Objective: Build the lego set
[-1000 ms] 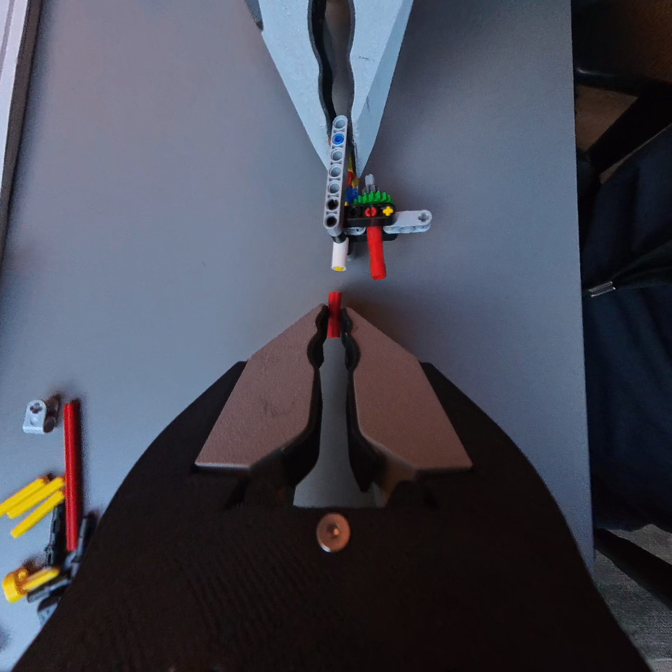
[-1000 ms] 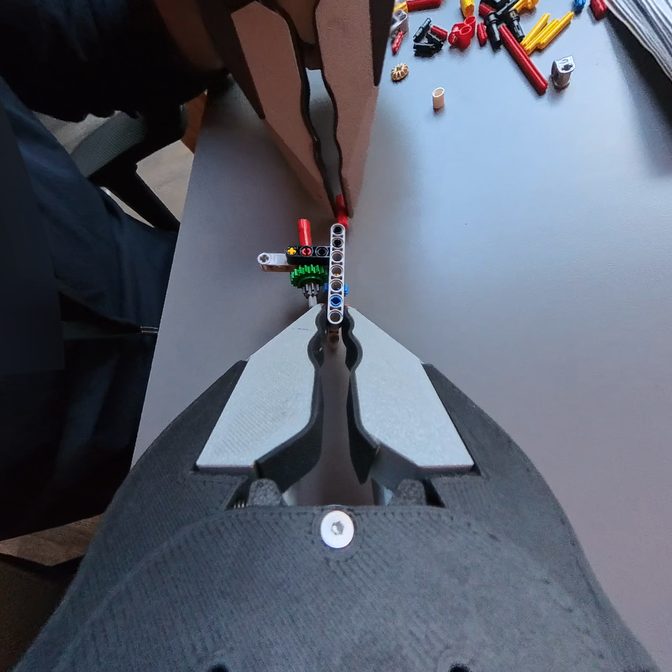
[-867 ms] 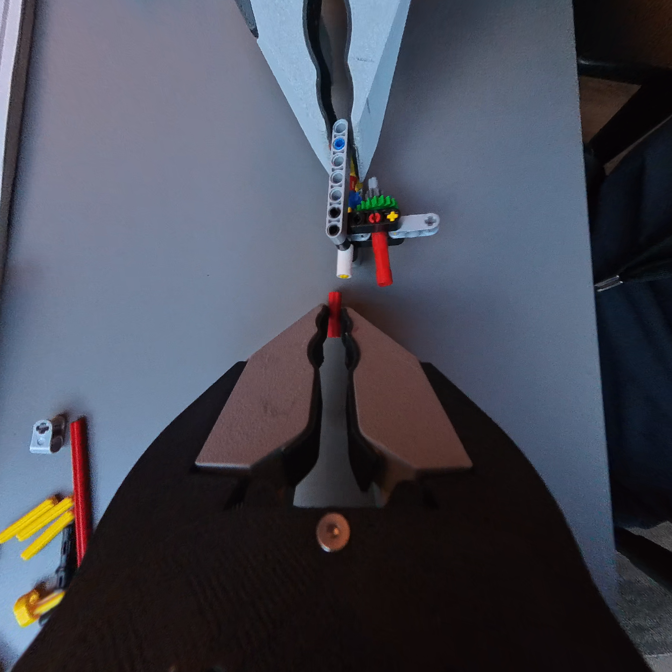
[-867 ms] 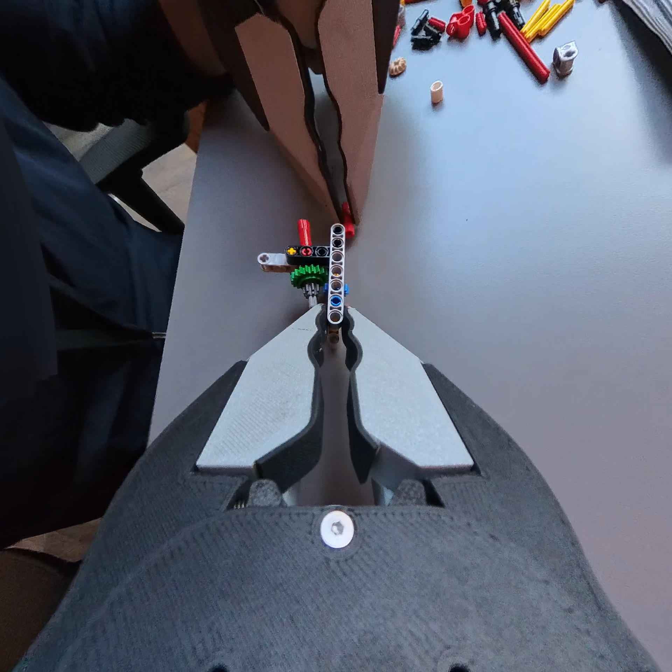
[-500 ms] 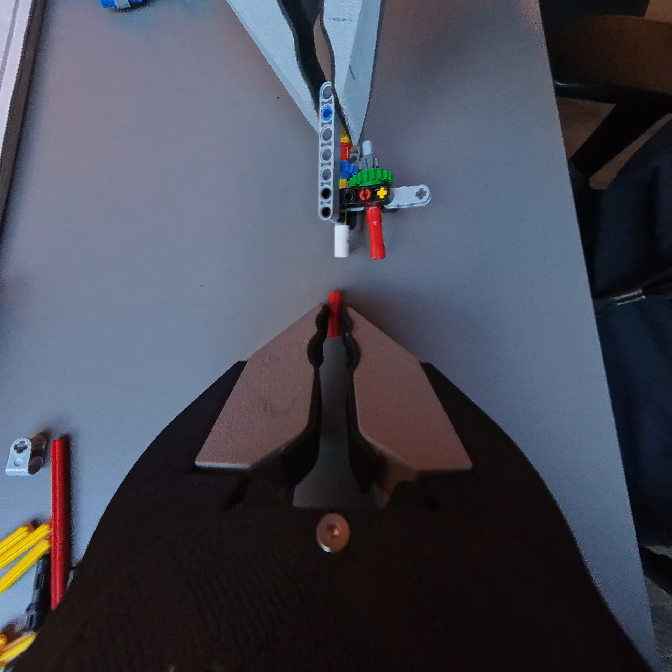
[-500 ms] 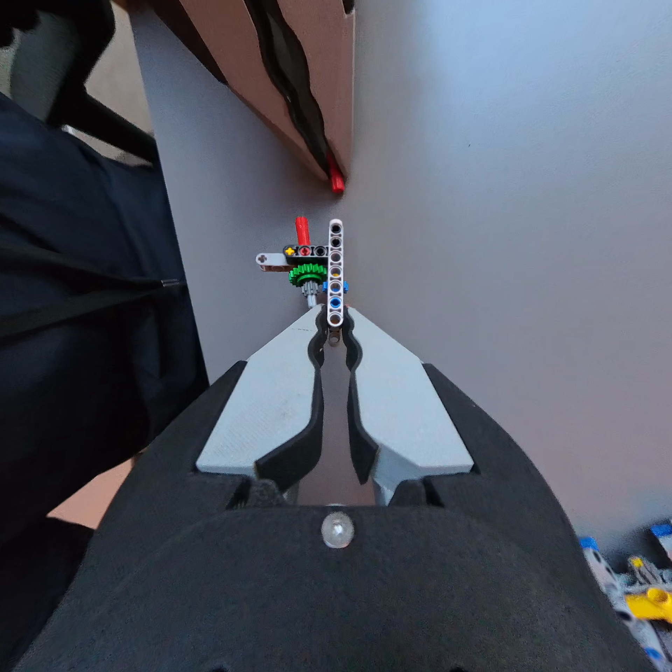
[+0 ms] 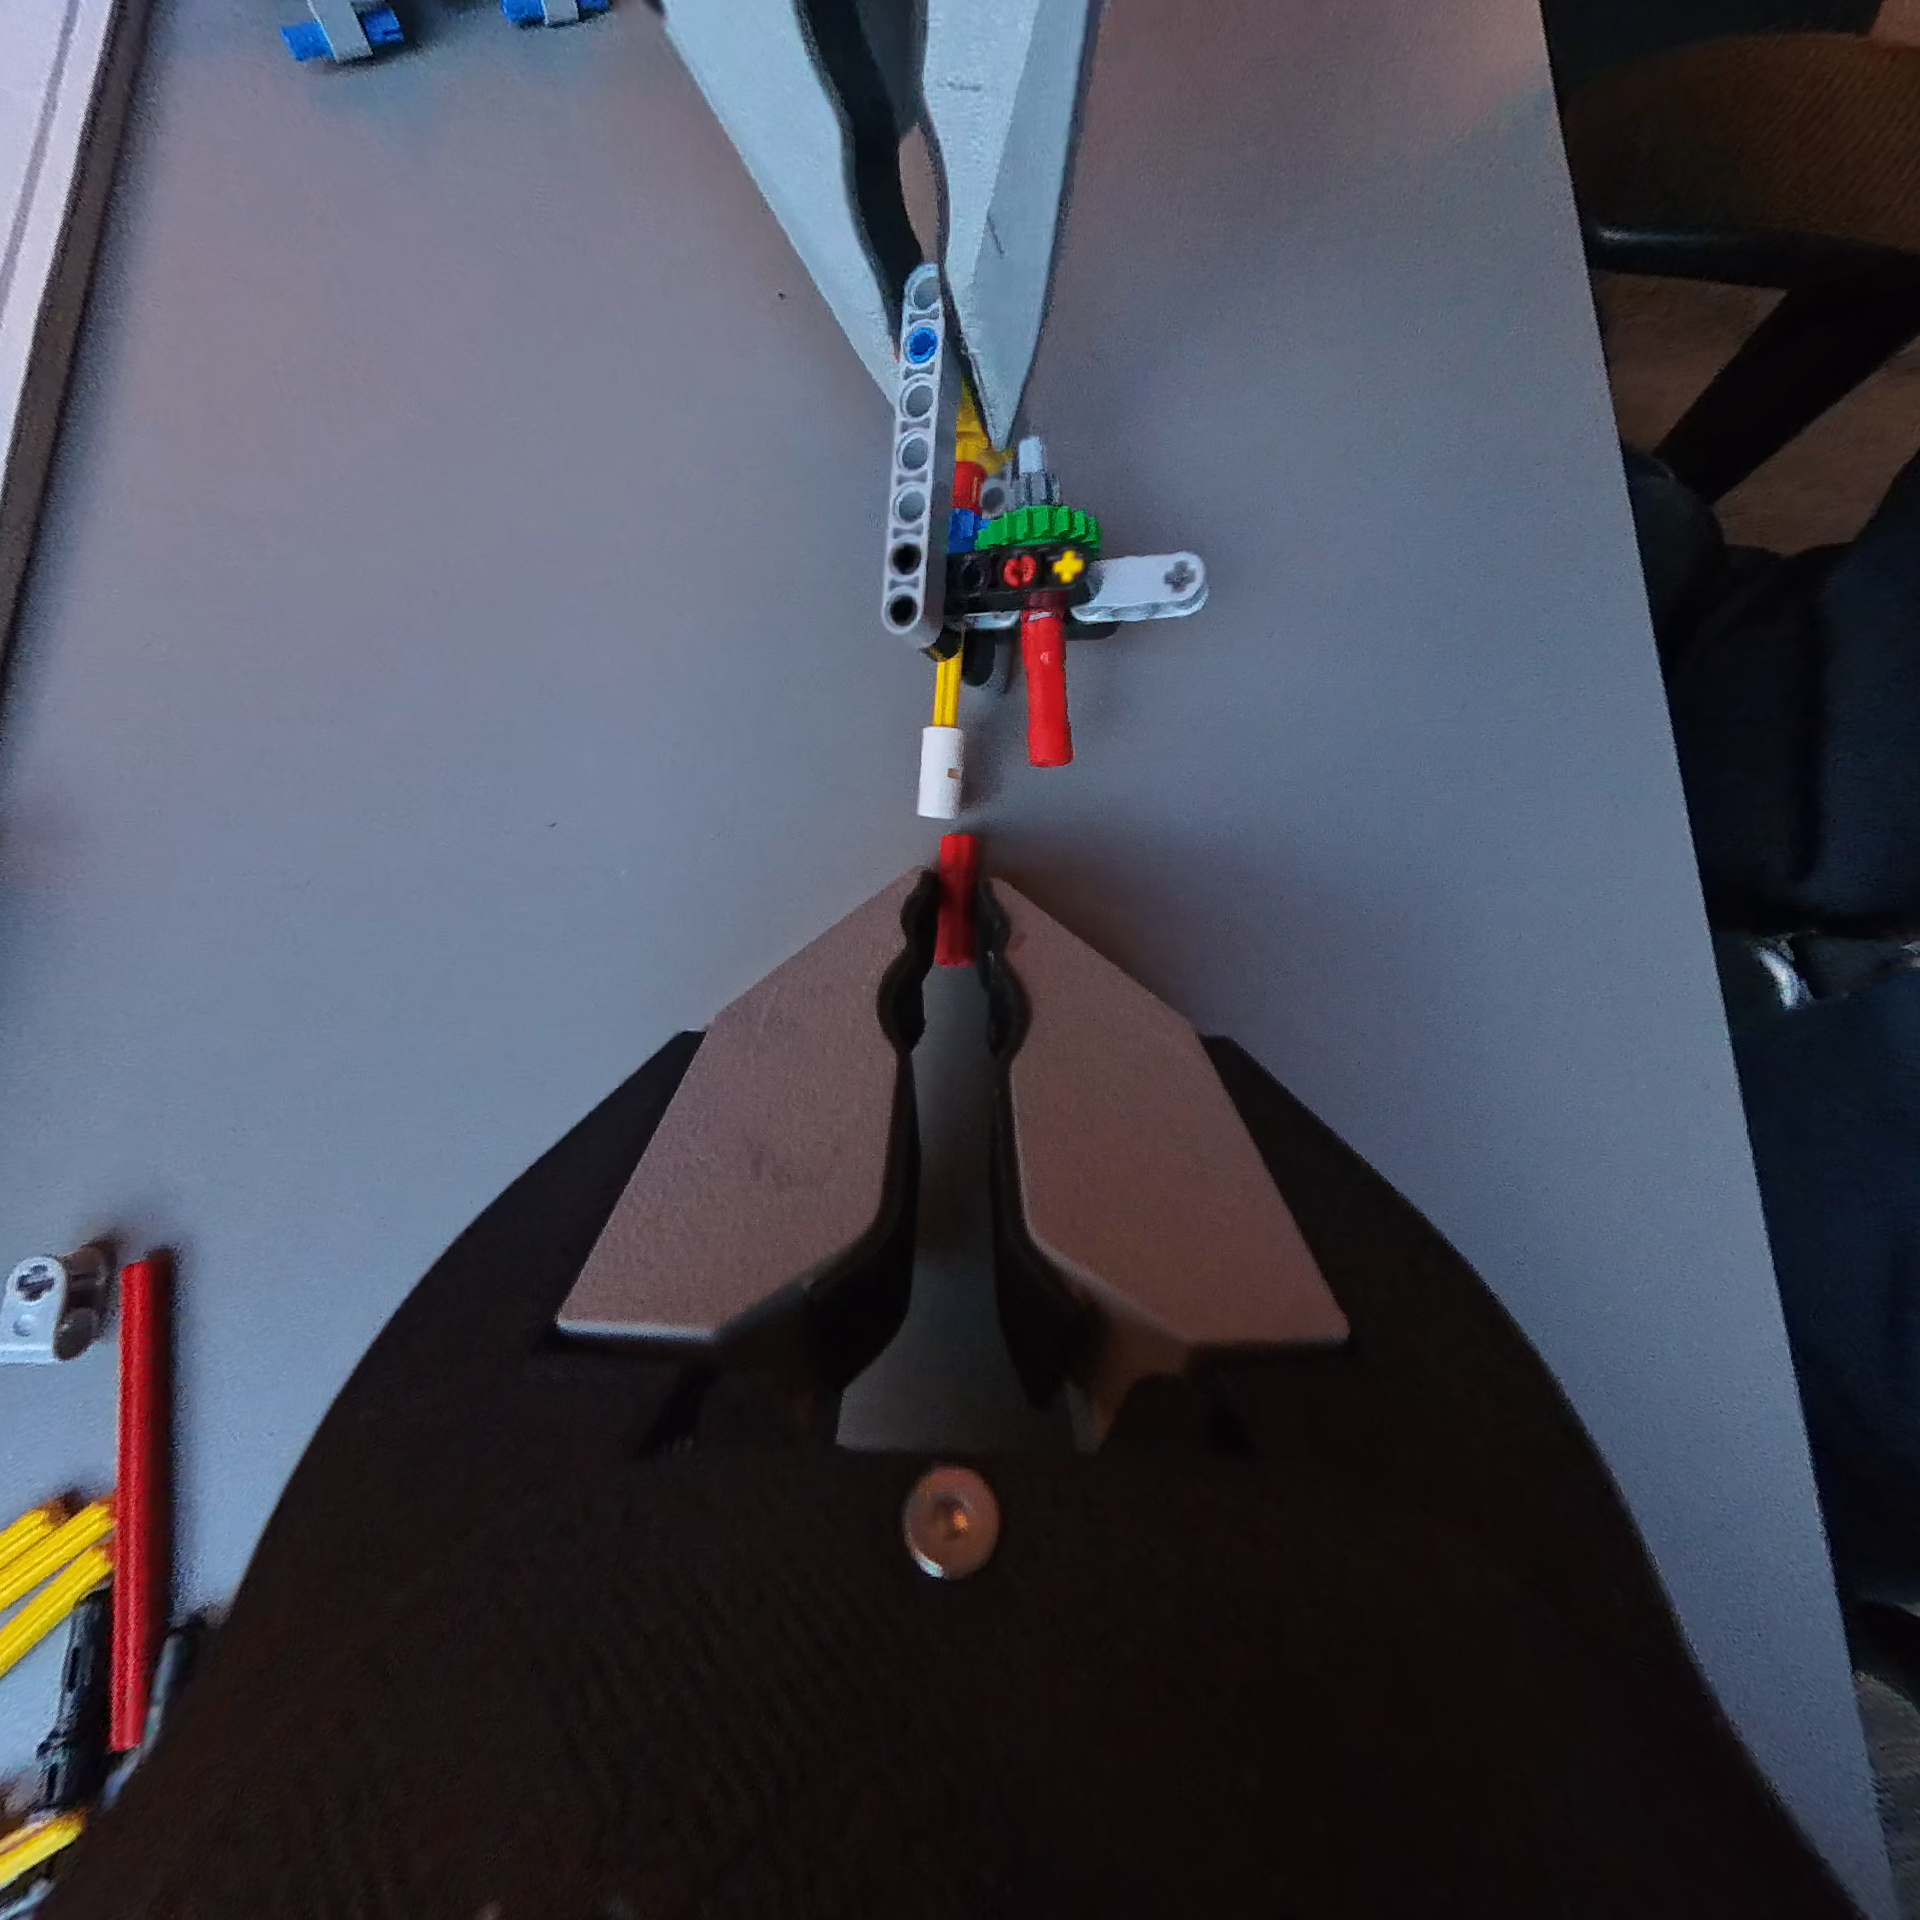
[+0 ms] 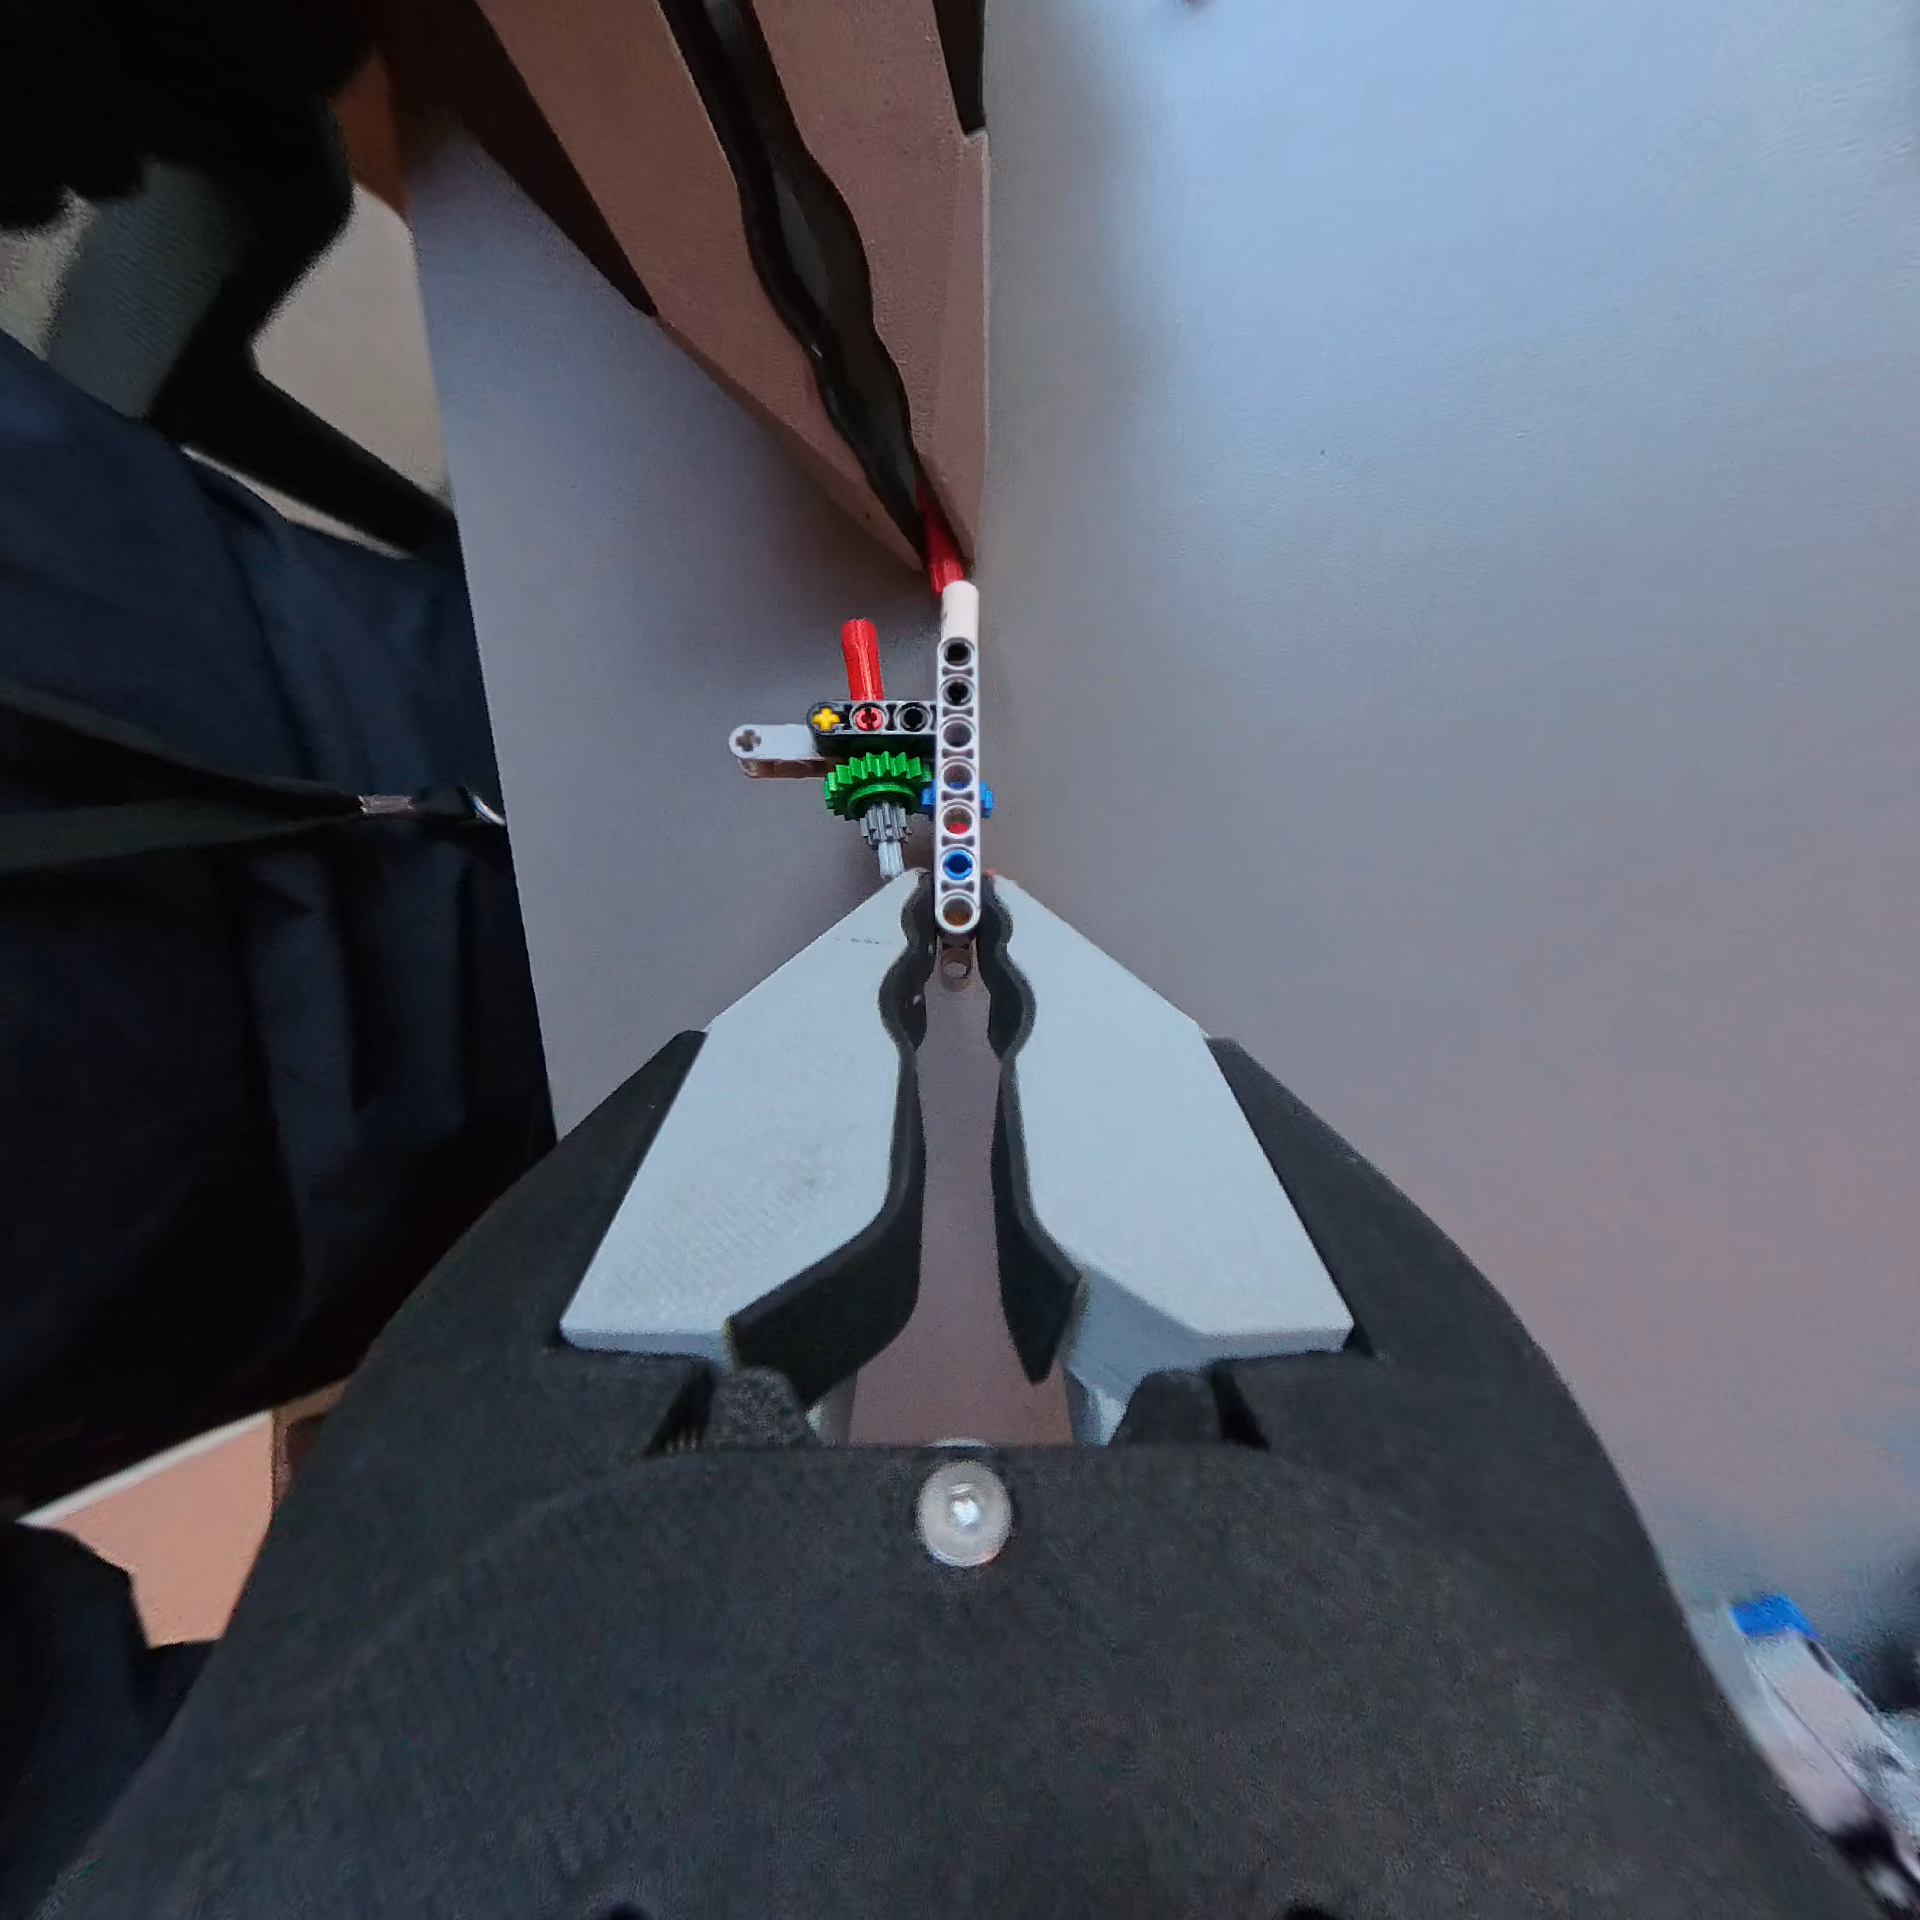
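Grey table (image 7: 416, 727), near edge just beside the work, wide bare surface on the far side. Right gripper (image 8: 957, 914) level and tip to tip with the left, clamped on grey holed beam (image 8: 957, 779) of a small brick assembly (image 7: 1029, 561) over the table. Left gripper (image 7: 957, 914) pinched on short red pin (image 7: 956, 894), tip just short of the assembly's white sleeve (image 7: 940, 771).

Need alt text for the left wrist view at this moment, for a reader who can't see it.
The left gripper, shut on a short red pin, points at a white sleeve on a yellow axle of a small brick assembly. The right gripper holds that assembly by its grey holed beam above a grey table; loose red and yellow rods lie lower left.
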A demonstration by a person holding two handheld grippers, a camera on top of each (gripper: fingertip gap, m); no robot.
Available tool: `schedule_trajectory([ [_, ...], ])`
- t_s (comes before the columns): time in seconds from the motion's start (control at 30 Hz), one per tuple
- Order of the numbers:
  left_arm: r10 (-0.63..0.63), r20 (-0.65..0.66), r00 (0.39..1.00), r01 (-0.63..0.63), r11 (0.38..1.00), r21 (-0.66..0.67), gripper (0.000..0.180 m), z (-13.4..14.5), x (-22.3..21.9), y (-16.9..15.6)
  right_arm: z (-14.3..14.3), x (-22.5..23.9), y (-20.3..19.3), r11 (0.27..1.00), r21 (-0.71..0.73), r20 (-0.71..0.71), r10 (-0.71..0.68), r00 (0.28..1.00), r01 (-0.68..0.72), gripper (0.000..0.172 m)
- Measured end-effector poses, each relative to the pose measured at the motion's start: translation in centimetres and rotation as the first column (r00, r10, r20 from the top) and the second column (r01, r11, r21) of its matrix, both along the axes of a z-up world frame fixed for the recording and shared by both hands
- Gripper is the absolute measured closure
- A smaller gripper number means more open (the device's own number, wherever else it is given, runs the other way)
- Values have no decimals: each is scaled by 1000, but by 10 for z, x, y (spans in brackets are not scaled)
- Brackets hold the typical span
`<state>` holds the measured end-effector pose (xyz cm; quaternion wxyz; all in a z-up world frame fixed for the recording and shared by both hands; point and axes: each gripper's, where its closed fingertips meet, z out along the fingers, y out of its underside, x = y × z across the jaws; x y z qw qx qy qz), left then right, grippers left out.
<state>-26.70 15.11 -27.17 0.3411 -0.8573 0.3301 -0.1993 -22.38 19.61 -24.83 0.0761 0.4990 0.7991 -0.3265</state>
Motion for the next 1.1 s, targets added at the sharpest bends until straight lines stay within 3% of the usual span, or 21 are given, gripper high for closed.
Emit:
schedule_trajectory([
  [0.2,-20,27,999,21,999,-24,173,1,1,-2,-6,3,8,987,-148,-168,-87,982,62,168],
  [0.37,-3,18,1000,3,1000,-27,149,3,-3,4,-9,2,12,973,-223,-240,-116,964,62,168],
  [0.47,20,-5,1000,-20,999,-28,147,3,-10,7,-9,4,13,977,-208,-263,-96,960,41,168],
  [0.7,30,143,989,-25,999,-36,163,23,1,17,-8,3,13,976,-215,-275,-96,957,36,168],
  [1.1,1,151,989,16,994,-113,180,10,12,23,-8,-2,8,983,-180,-303,-93,949,39,168],
])
